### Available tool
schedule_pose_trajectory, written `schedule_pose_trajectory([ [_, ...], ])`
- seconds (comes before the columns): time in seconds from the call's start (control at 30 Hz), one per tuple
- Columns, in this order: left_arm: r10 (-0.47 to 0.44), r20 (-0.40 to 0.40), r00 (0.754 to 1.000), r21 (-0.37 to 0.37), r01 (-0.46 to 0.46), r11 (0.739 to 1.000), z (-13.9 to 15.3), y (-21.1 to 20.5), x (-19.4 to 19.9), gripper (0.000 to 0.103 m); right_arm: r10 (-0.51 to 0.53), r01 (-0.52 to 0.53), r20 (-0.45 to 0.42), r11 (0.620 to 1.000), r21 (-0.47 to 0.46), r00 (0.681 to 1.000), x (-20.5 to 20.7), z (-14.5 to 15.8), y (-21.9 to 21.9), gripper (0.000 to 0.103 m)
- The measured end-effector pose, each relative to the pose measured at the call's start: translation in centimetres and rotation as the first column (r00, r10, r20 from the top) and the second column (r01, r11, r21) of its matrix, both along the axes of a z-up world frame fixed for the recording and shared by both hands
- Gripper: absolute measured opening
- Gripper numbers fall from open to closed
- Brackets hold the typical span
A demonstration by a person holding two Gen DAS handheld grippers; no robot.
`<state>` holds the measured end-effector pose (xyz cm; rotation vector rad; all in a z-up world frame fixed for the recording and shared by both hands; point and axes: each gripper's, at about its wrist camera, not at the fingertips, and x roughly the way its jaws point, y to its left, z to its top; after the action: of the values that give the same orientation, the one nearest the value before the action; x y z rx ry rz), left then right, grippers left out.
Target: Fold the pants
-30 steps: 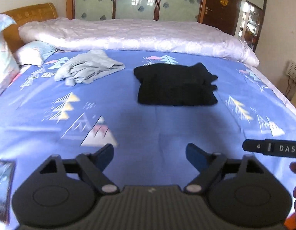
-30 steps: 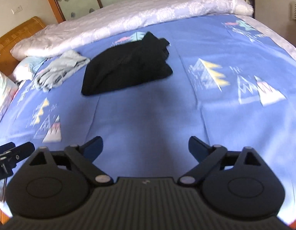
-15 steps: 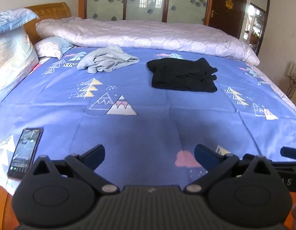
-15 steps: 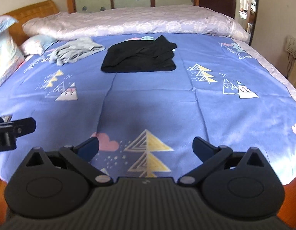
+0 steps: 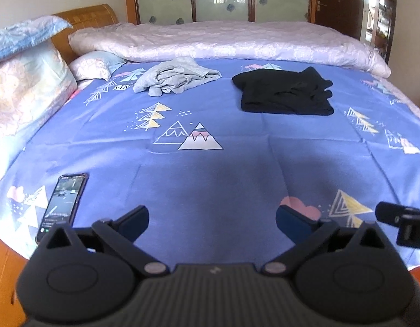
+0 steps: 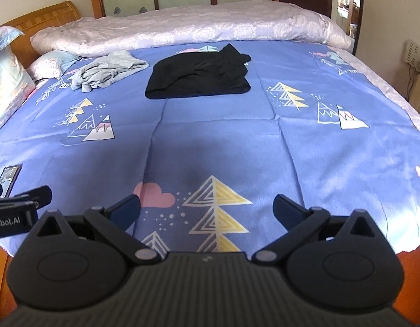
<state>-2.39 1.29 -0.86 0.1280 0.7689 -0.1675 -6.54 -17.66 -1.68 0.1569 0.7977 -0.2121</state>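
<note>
My left gripper [image 5: 212, 224] and right gripper [image 6: 206, 212] both stand spread wide with nothing between their fingers, over the near edge of the blue patterned bedsheet [image 5: 210, 179]. The folded black pants [image 5: 286, 95] lie far off at centre; a crumpled grey garment [image 5: 177, 79] sits to their left.

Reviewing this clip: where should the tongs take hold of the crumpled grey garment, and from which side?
Probably the bunched folds at the near end of the grey garment, approached from the bed's foot side with the open left tongs. The raised wrinkles there offer something to pinch; elsewhere it lies flatter on the sheet.
</note>
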Motion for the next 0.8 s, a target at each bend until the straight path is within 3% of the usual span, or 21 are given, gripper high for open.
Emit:
schedule_pose_trajectory([
  [0.27,-0.005,0.000,1.000,0.054,0.005,0.999,-0.4,-1.3,-0.1,0.103,-0.014,0.015,-0.021,1.000,0.022,1.000,-0.2,-0.5,-0.7,0.103],
  [0.8,0.040,0.003,0.999,0.081,-0.040,0.996,-0.5,-1.1,0.3,0.103,0.008,-0.007,-0.030,0.999,0.037,1.000,-0.9,-0.4,-0.8,0.103],
])
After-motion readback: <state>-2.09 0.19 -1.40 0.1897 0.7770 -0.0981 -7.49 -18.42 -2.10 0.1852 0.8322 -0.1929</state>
